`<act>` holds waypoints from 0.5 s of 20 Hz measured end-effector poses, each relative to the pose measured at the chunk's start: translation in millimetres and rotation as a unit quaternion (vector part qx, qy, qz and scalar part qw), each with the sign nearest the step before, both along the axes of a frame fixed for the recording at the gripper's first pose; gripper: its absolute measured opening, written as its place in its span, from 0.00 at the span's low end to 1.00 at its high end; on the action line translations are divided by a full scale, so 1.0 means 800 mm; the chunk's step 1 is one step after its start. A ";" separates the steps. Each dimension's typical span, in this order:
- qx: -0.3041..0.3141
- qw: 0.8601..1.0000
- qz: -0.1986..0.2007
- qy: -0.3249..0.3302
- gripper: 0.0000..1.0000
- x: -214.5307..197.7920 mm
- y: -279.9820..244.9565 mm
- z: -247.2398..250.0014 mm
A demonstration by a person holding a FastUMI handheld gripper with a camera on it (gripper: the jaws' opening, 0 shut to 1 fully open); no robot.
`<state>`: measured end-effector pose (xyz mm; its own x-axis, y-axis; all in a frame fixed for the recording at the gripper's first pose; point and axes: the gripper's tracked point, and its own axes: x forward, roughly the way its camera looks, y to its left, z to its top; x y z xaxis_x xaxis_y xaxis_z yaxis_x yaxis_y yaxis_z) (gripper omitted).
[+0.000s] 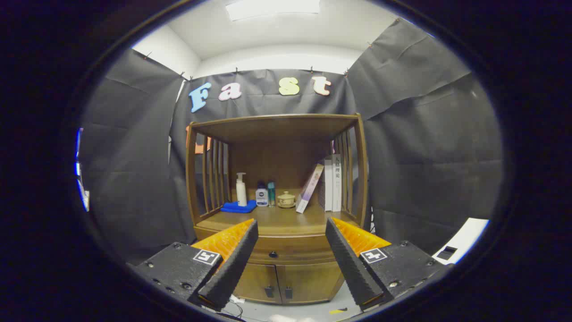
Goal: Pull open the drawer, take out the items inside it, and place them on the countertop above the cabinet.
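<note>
Drawer (pixel 286 250) is shut, sitting under the countertop (pixel 277 221) and above the cabinet's two doors (pixel 286 279); its small dark knob (pixel 273 255) lies straight ahead of the gripper (pixel 291 231), between the two fingers but well beyond the tips, a bit left of ctr. Fingers spread wide, holding nothing. Next move, imo: go fwd and slightly down onto the knob, then pull back along the fingers' axis; countertop already has bottles (pixel 261 196), a small pot (pixel 286 200), books (pixel 333 183) toward the back, front strip bare.
</note>
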<state>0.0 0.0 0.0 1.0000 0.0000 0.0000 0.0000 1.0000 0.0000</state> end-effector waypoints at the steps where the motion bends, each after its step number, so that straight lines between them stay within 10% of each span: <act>1: 0.000 1.000 0.002 0.000 0.99 0.000 0.002 0.002; 10: -0.017 1.000 0.017 0.002 0.99 -0.005 0.014 -0.002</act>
